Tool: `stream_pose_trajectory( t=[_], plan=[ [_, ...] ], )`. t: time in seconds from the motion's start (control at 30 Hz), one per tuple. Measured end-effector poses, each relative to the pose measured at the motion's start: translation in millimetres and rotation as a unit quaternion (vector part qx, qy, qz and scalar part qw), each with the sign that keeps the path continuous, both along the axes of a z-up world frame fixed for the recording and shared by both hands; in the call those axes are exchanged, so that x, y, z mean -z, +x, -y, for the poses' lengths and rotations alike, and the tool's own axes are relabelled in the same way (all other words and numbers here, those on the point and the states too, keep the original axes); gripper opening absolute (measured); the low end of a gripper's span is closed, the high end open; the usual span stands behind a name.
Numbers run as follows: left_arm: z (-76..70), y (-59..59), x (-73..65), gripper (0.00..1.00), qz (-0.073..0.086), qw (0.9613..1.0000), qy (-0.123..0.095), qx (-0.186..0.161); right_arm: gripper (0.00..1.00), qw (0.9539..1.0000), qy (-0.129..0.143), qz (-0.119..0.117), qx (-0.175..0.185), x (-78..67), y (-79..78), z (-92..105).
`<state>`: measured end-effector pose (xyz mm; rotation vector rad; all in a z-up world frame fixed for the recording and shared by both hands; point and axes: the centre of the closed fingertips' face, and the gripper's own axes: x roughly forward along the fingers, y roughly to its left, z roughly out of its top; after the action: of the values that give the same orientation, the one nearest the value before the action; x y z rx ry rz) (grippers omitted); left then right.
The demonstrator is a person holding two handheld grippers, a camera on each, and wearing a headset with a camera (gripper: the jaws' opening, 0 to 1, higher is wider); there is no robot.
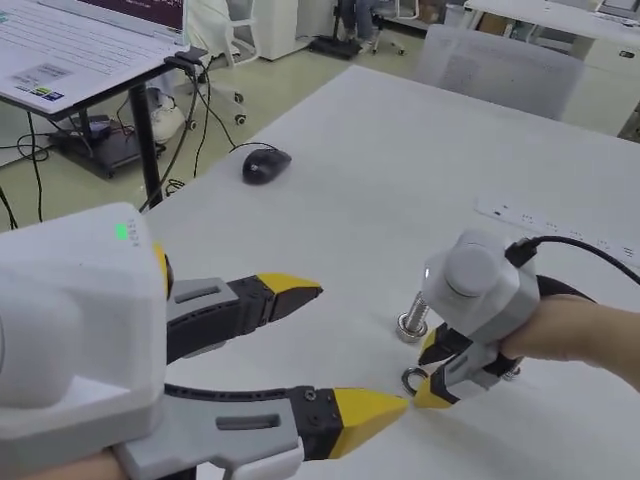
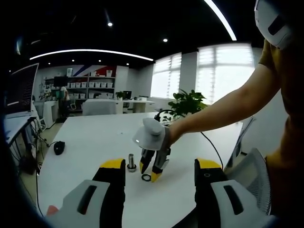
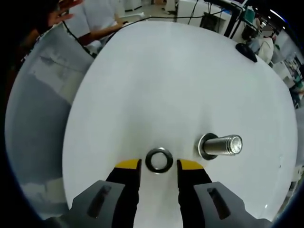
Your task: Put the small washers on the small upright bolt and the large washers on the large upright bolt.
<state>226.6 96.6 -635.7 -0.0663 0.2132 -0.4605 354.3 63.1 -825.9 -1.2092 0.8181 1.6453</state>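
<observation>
- Head view is showing the left gripper (image 1: 335, 350) hanging at the near left above the white bench (image 1: 400, 170), its yellow-tipped jaws spread wide with nothing between them.
- The right gripper (image 1: 432, 372), held by a hand (image 1: 575, 330) reaching in from the right, is pointing steeply down, with its tips at or just above the bench surface.
- Right gripper view is showing that gripper's jaws standing apart, with a washer (image 3: 159, 160) lying flat on the bench between the two tips. Whether either tip is touching the washer is hard to tell.
- An upright bolt (image 3: 221, 146) is standing just beside the washer, on its far side in the head view and apart from it.
- A ring is sitting around the bolt's foot. It may be a washer or the bolt's own head, and the pictures are not settling which.
- A black mouse (image 1: 266, 164) is lying well apart, toward the far left of the bench.
- A laptop (image 1: 70, 40) is sitting open on a separate desk at the far left.
</observation>
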Motion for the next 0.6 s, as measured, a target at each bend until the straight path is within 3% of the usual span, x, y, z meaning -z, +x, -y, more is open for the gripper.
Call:
stream_pose_trajectory(
  t=[0.33, 0.43, 0.6],
  plan=[
    [-0.3, 0.4, 0.6, 0.58, 0.000, 1.0000, 0.000, 0.000, 0.31, 1.0000, -0.001, 0.001, 0.005, -0.3, -0.1, 1.1],
    [-0.3, 0.3, 0.9, 0.58, 0.001, 1.0000, -0.002, -0.001, 0.25, 1.0000, -0.003, 0.004, 0.001, -0.3, 0.6, 1.5],
    [0.8, 0.4, 1.6, 0.58, 0.001, 1.0000, 0.000, -0.001, 0.24, 1.0000, -0.005, 0.004, 0.002, -0.6, 1.6, 1.7]
  ],
)
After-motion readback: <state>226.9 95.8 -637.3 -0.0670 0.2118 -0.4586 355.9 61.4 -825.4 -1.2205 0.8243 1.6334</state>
